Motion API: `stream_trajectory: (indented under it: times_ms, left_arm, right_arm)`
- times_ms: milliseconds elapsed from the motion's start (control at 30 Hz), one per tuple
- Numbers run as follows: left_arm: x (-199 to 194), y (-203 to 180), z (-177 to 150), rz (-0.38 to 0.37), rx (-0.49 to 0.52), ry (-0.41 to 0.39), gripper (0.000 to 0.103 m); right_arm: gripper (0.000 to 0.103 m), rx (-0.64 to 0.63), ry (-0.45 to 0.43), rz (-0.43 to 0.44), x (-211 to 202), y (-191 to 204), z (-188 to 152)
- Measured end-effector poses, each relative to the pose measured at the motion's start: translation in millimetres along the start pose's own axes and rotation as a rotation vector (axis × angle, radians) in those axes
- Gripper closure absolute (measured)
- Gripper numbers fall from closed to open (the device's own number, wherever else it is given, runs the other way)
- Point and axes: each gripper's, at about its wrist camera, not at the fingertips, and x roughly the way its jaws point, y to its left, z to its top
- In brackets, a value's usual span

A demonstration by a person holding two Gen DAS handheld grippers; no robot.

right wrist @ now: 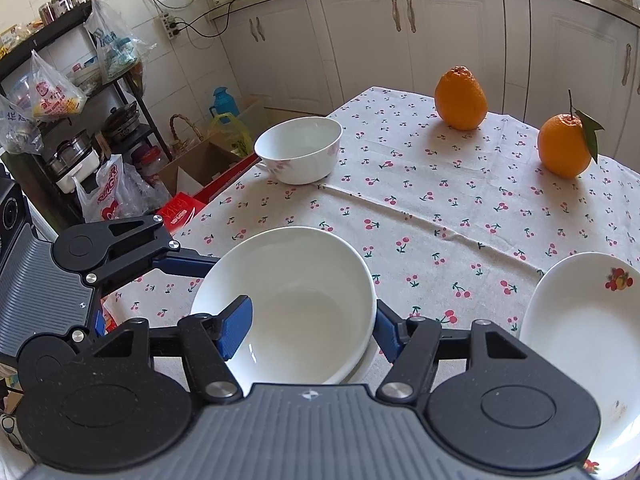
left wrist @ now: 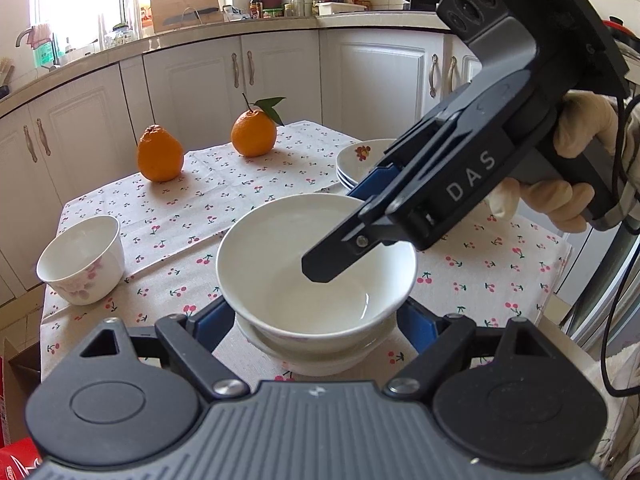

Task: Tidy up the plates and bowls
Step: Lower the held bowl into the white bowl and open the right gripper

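A wide white bowl (left wrist: 316, 264) sits nested on another bowl (left wrist: 320, 354) near the table's front edge. My left gripper (left wrist: 316, 320) is open, its blue pads on either side of the bowl stack, low. My right gripper (left wrist: 340, 240) reaches in from the right with one finger inside the top bowl and one outside its rim; in the right wrist view (right wrist: 310, 324) its jaws straddle the rim (right wrist: 284, 300), open. A small floral bowl (left wrist: 82, 260) stands at the left. A stack of plates (left wrist: 360, 160) with a fruit print sits at the right.
Two oranges (left wrist: 160, 154) (left wrist: 254, 132) stand at the back of the cherry-print tablecloth (left wrist: 480, 280). White kitchen cabinets (left wrist: 280, 76) lie behind the table. In the right wrist view a shelf rack (right wrist: 72, 120) with bags and boxes stands on the floor beyond the table's left edge.
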Motion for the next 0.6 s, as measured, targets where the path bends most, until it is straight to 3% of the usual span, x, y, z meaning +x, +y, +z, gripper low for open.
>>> stream_trajectory:
  times_ms: [600]
  left_arm:
    - [5.4,0.2,-3.7,-0.008,-0.012,0.018,0.014]
  right_arm:
    - [0.033,0.004,0.011,-0.004,5.8,-1.9,-2.3]
